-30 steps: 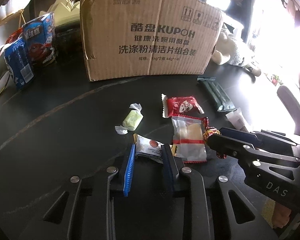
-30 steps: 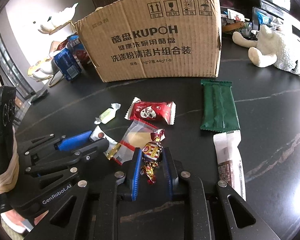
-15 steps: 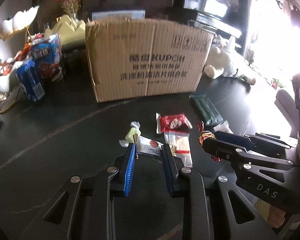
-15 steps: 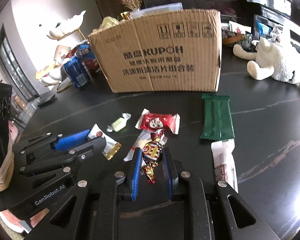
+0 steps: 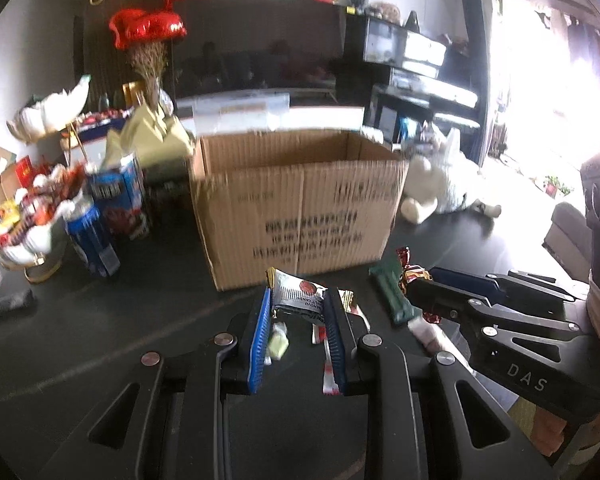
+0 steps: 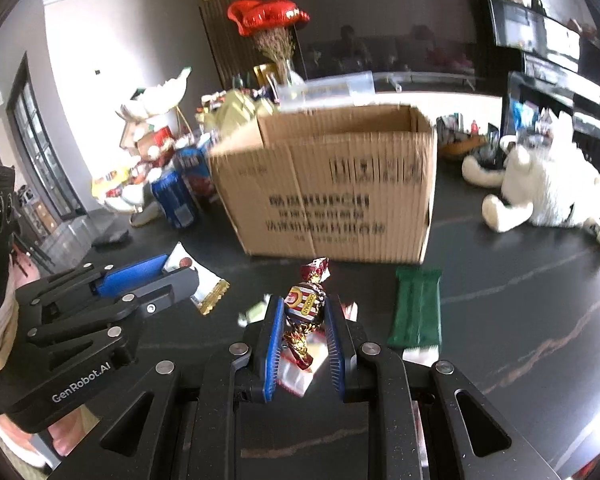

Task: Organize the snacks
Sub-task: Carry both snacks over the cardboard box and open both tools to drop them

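My left gripper [image 5: 298, 304] is shut on a silver snack packet [image 5: 300, 298] with a gold end, held up above the dark table in front of the open cardboard box [image 5: 296, 208]. My right gripper [image 6: 302, 312] is shut on a red and gold wrapped candy [image 6: 303, 306], also lifted, facing the same box [image 6: 332, 192]. Each gripper shows in the other's view: the right one [image 5: 416, 284] with its candy, the left one [image 6: 180, 276] with its packet. A green packet [image 6: 416, 308], a pale green candy [image 5: 278, 344] and a clear packet [image 6: 296, 376] lie on the table below.
Blue snack boxes [image 5: 104, 216] and a white swan dish of snacks [image 5: 24, 224] stand left of the box. A white plush toy [image 6: 548, 188] lies at the right. Red heart balloons [image 5: 148, 26] and shelving stand behind the table.
Both grippers have risen from the table with their snacks. The box now appears lower, with its open top showing, and the loose snacks lie farther beneath the fingers.
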Available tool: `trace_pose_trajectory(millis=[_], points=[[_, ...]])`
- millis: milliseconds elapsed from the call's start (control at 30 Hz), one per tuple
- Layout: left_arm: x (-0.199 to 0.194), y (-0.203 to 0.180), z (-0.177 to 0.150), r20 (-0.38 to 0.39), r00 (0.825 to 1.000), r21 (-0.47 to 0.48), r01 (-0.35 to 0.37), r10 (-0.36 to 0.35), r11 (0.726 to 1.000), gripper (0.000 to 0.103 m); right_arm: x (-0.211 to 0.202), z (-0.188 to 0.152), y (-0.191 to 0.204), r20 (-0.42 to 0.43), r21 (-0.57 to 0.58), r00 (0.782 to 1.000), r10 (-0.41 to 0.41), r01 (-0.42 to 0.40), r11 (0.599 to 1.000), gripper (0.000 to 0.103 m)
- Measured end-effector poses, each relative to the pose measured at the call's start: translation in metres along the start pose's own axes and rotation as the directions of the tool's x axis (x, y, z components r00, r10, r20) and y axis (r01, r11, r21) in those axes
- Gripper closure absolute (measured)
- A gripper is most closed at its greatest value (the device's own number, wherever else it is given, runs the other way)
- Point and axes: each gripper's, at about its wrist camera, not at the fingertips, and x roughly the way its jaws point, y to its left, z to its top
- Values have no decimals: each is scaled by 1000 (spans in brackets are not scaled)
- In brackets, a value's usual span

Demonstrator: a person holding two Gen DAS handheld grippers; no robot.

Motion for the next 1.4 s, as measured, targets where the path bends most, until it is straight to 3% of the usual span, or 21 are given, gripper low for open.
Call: trace_pose_trajectory(millis=[600, 900, 1400], points=[[-24, 2, 78, 142, 989, 7, -37, 36, 999, 76, -15, 75, -2, 110, -16, 994, 13, -11, 1000, 81], [-12, 6, 108, 144, 988, 25, -55, 51, 998, 76, -7, 111, -8, 110, -50, 994, -8, 14, 999, 81], [49, 20, 143, 80, 995, 31, -67, 64, 997, 76, 40, 147, -27, 72, -62, 997, -21, 25, 998, 81]])
